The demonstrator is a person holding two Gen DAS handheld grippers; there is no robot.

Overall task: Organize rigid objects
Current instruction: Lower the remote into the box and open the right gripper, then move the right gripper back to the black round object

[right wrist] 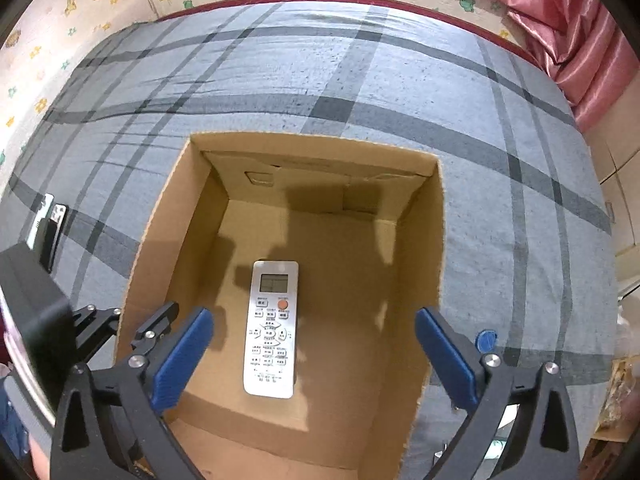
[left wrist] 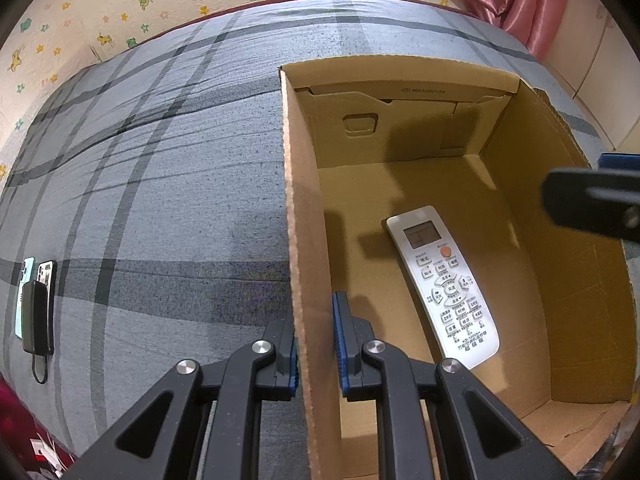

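White remote [right wrist: 272, 330] lying face up on the floor of the open cardboard box [right wrist: 434, 240] at frame centre, right claw [right wrist: 314, 356] spread wide above it (nothing between its pads), left claw [left wrist: 316, 344] pinching the box's left wall, phones [left wrist: 36, 300] on the plaid bed [left wrist: 160, 200] at lower left.

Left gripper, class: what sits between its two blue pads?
The left gripper is shut on the cardboard box: its left side wall stands between the pads. The left wrist view shows this.
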